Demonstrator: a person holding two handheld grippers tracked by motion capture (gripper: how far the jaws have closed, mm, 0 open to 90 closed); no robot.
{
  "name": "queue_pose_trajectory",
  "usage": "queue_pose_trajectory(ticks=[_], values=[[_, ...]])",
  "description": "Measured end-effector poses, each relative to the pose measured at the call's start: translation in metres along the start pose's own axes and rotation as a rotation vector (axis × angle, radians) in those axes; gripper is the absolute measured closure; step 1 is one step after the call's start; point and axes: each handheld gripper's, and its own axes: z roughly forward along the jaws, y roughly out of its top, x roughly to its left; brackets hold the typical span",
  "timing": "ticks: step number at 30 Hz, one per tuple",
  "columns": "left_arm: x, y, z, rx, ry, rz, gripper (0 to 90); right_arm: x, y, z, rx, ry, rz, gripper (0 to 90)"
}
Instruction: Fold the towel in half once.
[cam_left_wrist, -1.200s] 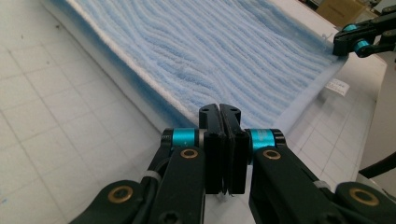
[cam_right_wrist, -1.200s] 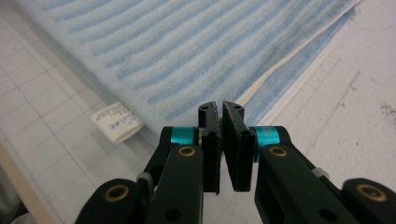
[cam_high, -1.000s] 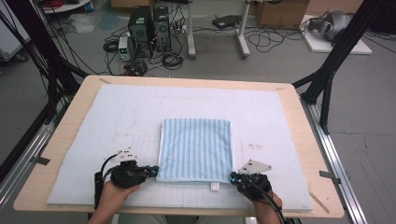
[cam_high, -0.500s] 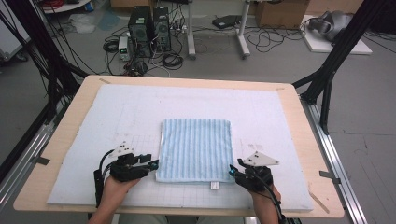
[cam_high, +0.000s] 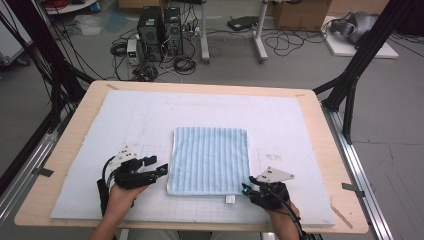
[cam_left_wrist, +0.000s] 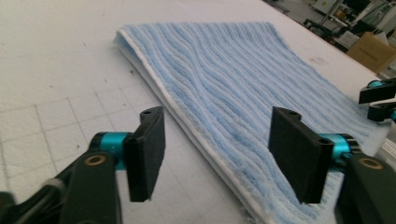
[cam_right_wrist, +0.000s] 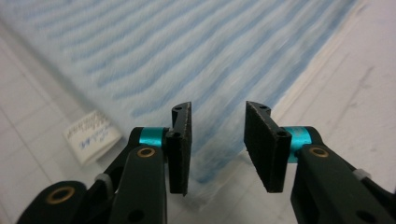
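Both my grippers just let go of the folded towel's near corners.

Nearest me, my right gripper (cam_high: 246, 188) has its jaws just eased apart, nothing pinched, by the blue striped towel (cam_high: 210, 159)'s near right corner, its white label (cam_right_wrist: 91, 135) just beside. My left gripper (cam_high: 161, 169) has just sprung wide at the near left edge, holding nothing. The towel lies flat and folded on the white mat (cam_high: 150, 110), mid-table.
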Motion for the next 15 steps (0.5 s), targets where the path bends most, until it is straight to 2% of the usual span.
queue_pose_trajectory(ticks=[2,5,7,8,10,12,14,15], values=[[0.001,0.002,-0.001,-0.014,0.024,0.0,21.4,-0.007,0.001,-0.005,-0.033,-0.021,0.028,52.3],[0.004,0.005,-0.004,-0.026,0.015,0.013,19.3,-0.018,0.005,-0.012,-0.063,-0.06,0.077,40.6],[0.007,0.009,-0.006,-0.04,0.006,0.008,19.2,-0.026,0.009,-0.017,-0.08,-0.093,0.079,33.9],[0.007,0.012,-0.007,-0.045,0.003,0.017,19.2,-0.029,0.011,-0.019,-0.088,-0.103,0.08,29.2],[0.008,0.017,-0.009,-0.06,-0.006,0.038,19.2,-0.035,0.016,-0.021,-0.088,-0.115,0.079,26.6],[0.009,0.021,-0.01,-0.056,-0.021,0.062,19.2,-0.039,0.019,-0.023,-0.104,-0.144,0.064,20.2],[0.008,0.023,-0.011,-0.065,-0.031,0.072,19.3,-0.042,0.021,-0.025,-0.126,-0.136,0.062,18.2],[0.008,0.024,-0.011,-0.069,-0.032,0.075,19.2,-0.043,0.021,-0.024,-0.13,-0.146,0.053,14.2]])
